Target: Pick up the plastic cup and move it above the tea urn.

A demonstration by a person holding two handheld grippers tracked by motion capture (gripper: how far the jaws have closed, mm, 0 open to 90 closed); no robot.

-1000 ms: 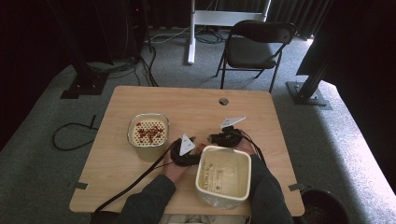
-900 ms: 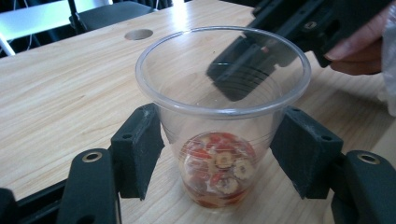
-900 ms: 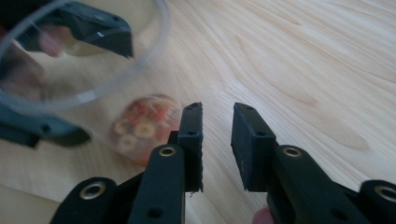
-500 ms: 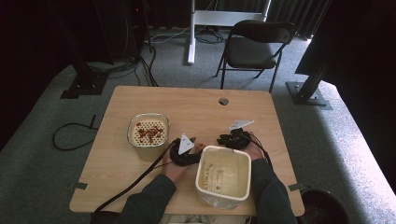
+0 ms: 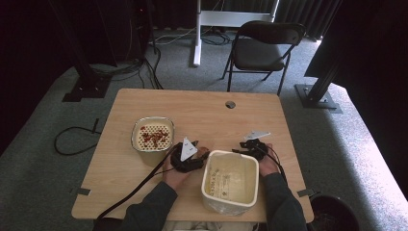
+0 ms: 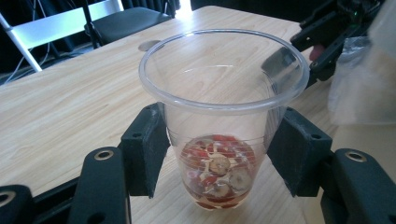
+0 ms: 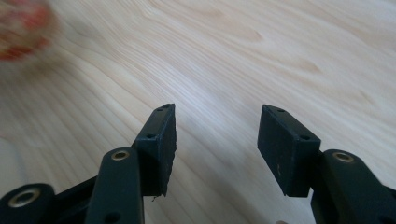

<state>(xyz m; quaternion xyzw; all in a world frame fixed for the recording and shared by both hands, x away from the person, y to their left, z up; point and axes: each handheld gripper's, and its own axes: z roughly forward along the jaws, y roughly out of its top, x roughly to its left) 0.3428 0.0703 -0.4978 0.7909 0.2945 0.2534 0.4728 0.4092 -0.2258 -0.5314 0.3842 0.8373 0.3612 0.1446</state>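
Observation:
A clear plastic cup (image 6: pixel 219 116) with red and pale dried fruit slices in its bottom stands upright between the pads of my left gripper (image 6: pixel 217 149). The jaws have just been closing and both pads touch its wall. That left gripper (image 5: pixel 197 156) sits just left of a big cream tub (image 5: pixel 230 180). My right gripper (image 7: pixel 215 140) is open over bare wood; its jaws have just been opening with nothing between them. It lies off the tub's far right corner (image 5: pixel 248 147) and appears beyond the cup (image 6: pixel 327 37).
A round container (image 5: pixel 153 137) with a perforated top and red pieces stands left of my hands. The wooden table (image 5: pixel 207 110) has a cable hole (image 5: pixel 230 104) near its far edge. A folding chair (image 5: pixel 264 48) stands behind it. Cables trail off the front left.
My right gripper has slid to the right, away from the left gripper, and now lies beside the tub's far corner. The left gripper has stayed close to the tub.

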